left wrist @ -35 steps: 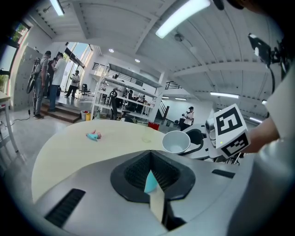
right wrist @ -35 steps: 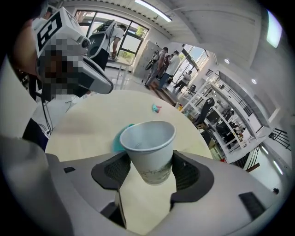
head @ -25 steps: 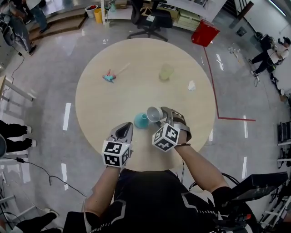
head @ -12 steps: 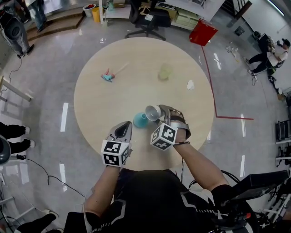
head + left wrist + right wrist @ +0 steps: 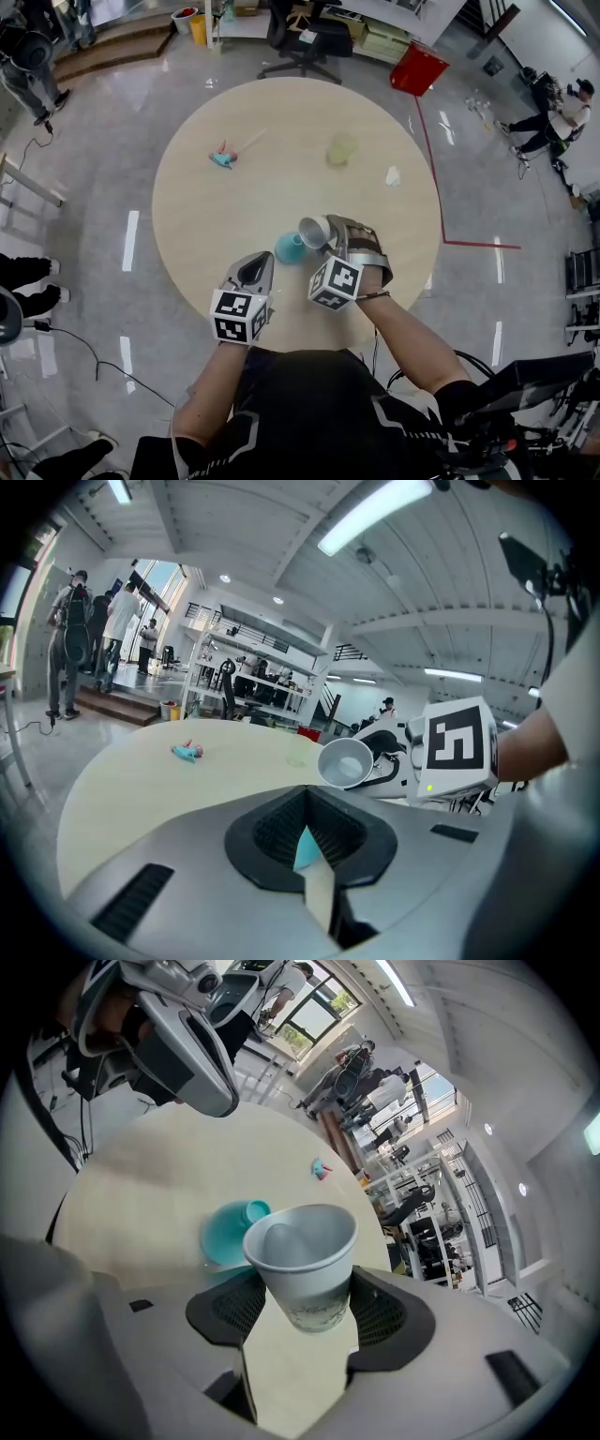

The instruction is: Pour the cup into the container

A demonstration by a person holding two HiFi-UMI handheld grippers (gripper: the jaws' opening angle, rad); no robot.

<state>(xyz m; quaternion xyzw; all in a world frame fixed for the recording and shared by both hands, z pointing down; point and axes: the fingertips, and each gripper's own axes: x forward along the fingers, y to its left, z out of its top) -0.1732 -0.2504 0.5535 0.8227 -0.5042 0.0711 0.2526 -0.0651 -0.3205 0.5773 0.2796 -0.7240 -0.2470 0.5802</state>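
Note:
A white paper cup (image 5: 316, 232) lies on its side in my right gripper (image 5: 328, 239), whose jaws are shut on its lower wall. Its mouth points left, over a teal container (image 5: 290, 247) that stands on the round beige table (image 5: 281, 169). In the right gripper view the cup (image 5: 305, 1260) sits between the pads, with the teal container (image 5: 230, 1232) just beyond its rim. No stream shows leaving the cup. My left gripper (image 5: 255, 272) hovers shut near the table's front edge, left of the container. It holds nothing, and the cup (image 5: 344, 761) is in sight from it.
Far across the table lie a small pink and teal object (image 5: 223, 157), a pale translucent cup (image 5: 341, 148) and a white crumpled scrap (image 5: 395, 175). Beyond the table stand an office chair (image 5: 305, 42) and a red bin (image 5: 421, 67). People stand at the room's edges.
My right gripper has rolled slightly with the cup in it and stays over the teal container. The left gripper has not moved.

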